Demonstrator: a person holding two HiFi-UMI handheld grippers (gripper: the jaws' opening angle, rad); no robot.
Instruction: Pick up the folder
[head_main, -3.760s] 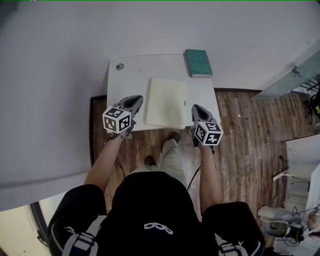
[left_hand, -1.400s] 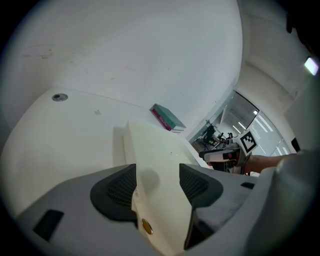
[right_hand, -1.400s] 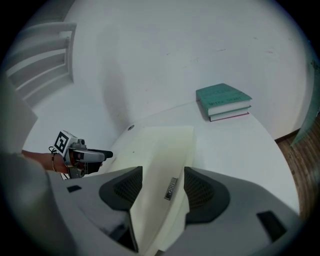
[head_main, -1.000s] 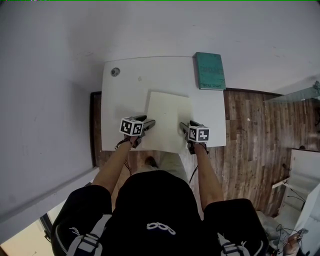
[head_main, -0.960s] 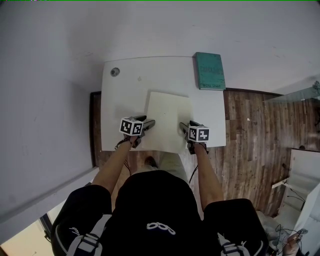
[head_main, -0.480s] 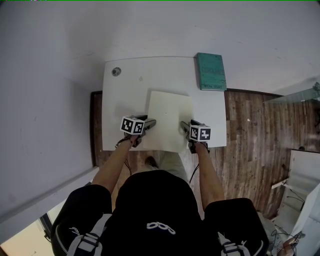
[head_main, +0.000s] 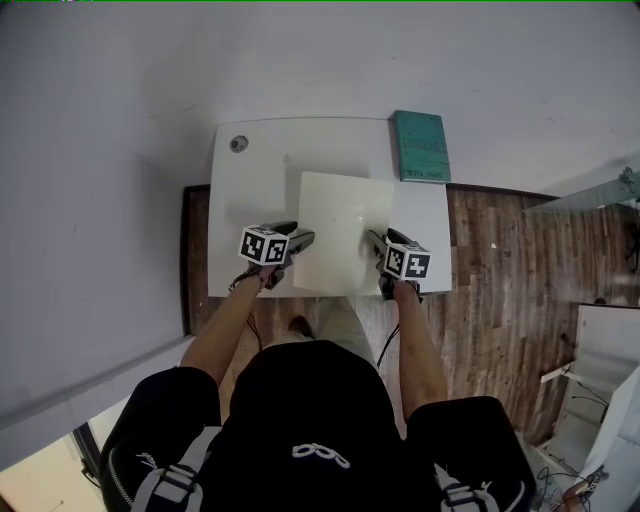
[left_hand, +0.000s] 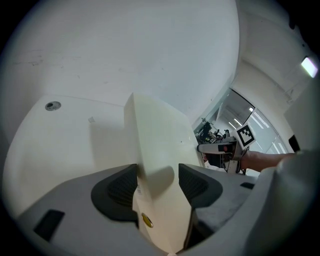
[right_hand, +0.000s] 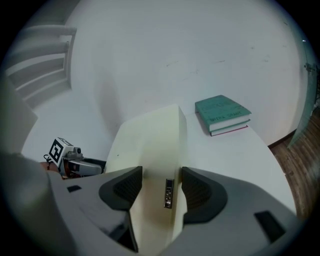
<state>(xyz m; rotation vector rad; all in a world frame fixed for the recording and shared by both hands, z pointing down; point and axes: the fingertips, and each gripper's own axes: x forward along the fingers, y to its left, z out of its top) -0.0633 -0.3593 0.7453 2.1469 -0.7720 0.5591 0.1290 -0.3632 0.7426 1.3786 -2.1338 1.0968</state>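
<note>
The cream folder is raised off the white table, its near edge higher, casting a shadow behind it. My left gripper is shut on the folder's left edge. My right gripper is shut on its right edge. In the left gripper view the folder stands between both dark pads, and the other gripper shows beyond it. In the right gripper view the folder with a small metal clasp fills the gap between the pads.
A teal book lies at the table's far right corner, also in the right gripper view, teal book. A small round grommet sits at the far left corner. Wooden floor lies right of the table; a grey wall runs behind and left.
Both grippers have risen with the folder, lifting it off the table and tilting it. Earlier it lay flat with the grippers at its near corners.
</note>
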